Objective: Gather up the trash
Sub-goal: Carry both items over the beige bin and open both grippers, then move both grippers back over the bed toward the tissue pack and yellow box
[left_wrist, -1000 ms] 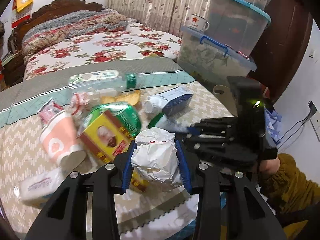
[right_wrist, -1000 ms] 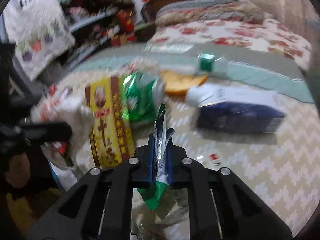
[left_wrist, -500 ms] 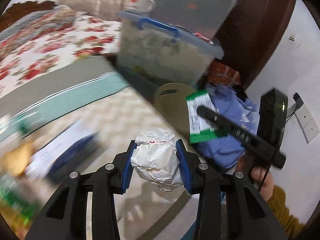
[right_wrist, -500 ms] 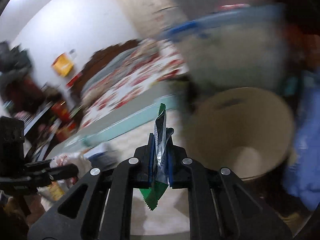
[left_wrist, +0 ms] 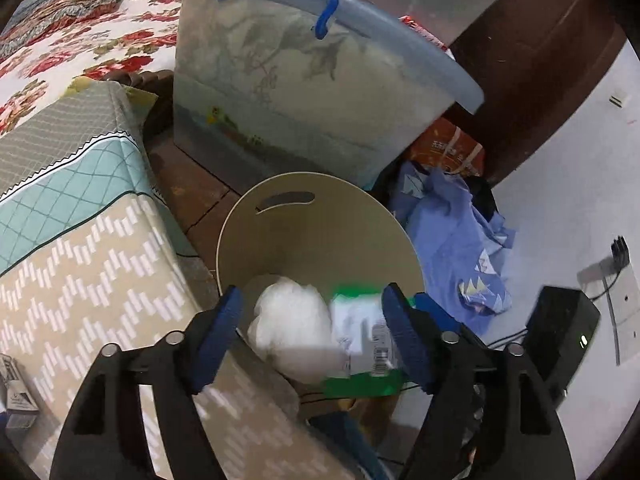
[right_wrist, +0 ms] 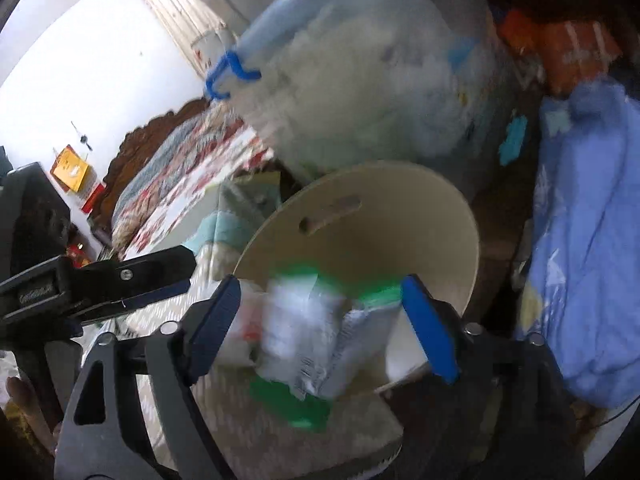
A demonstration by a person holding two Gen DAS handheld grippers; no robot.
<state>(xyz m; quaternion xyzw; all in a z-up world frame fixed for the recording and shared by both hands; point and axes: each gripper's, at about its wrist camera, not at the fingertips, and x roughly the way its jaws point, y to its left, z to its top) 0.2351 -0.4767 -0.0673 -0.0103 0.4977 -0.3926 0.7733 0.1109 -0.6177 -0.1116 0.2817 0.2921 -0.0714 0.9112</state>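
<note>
crumpled white paper wad (left_wrist: 290,330) and green wrapper (right_wrist: 308,332) sit loose over the beige bin (left_wrist: 320,232) by the table edge; left gripper (left_wrist: 312,336) and right gripper (right_wrist: 320,320) jaws opening, pads touching nothing; blue storage tub (left_wrist: 304,92) behind

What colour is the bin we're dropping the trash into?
Plain beige bin, clearest in the left wrist view.
</note>
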